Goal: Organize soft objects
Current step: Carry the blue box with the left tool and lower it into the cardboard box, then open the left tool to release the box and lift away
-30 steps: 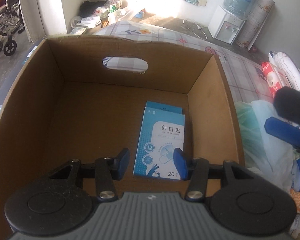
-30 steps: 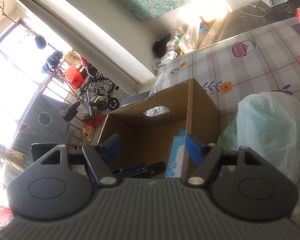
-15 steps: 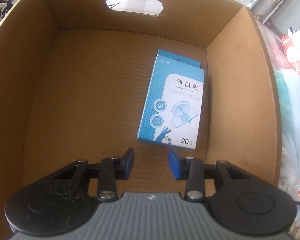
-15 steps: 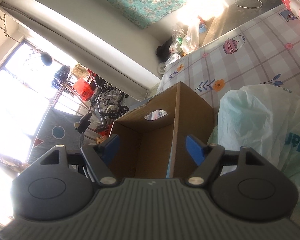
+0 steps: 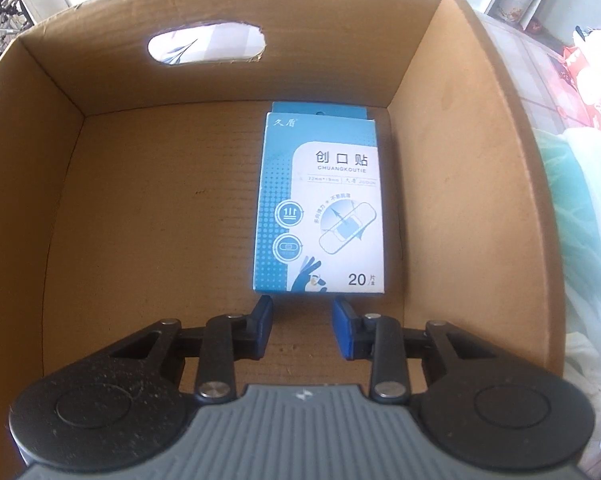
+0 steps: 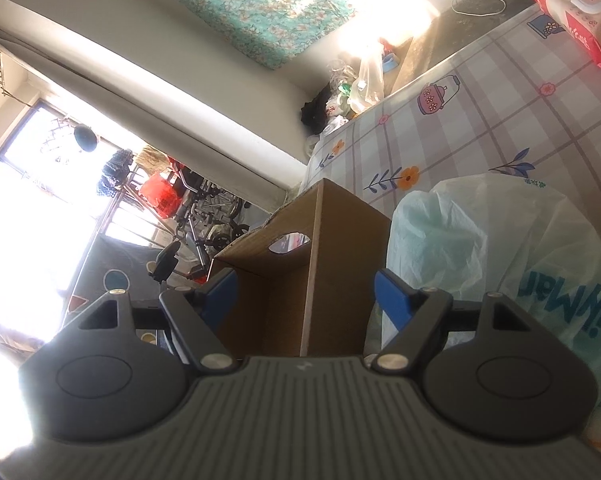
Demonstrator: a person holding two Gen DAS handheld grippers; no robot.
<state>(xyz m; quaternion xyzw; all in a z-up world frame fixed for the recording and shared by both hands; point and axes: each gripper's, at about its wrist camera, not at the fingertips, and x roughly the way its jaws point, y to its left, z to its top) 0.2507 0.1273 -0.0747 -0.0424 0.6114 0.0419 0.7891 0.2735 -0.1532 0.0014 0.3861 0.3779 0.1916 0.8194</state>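
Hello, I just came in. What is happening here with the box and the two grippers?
A person is sorting things into a cardboard box. The left gripper is inside it, open and empty, just short of a blue bandage pack lying flat on the floor. The right gripper is open and empty outside the box, beside a plastic bag.
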